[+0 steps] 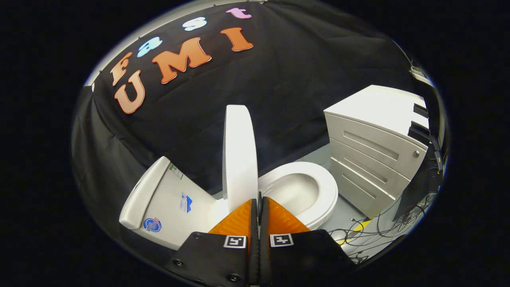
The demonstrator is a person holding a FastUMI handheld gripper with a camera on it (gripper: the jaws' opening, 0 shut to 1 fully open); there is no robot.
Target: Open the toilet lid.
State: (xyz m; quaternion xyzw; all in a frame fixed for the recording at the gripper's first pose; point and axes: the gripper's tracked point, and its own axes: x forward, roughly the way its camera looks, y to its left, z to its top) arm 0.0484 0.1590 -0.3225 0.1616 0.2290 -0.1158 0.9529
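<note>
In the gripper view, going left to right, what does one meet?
Toilet tank → raised toilet lid, standing just ahead of the closed fingers of the hand-held gripper → open toilet seat and bowl → white drawer cabinet.

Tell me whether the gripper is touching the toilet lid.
Cannot tell. In the gripper view the closed gripper meets the raised toilet lid edge, hiding any contact or gap.

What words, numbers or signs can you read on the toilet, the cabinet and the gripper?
Tank stickers: one blue and round, one blue-and-white, one green-edged; all too small to read.
Gripper, fingers shut just beside the raised lid: square black-and-white markers, patterns only, no words.
Cabinet: no text visible.
</note>
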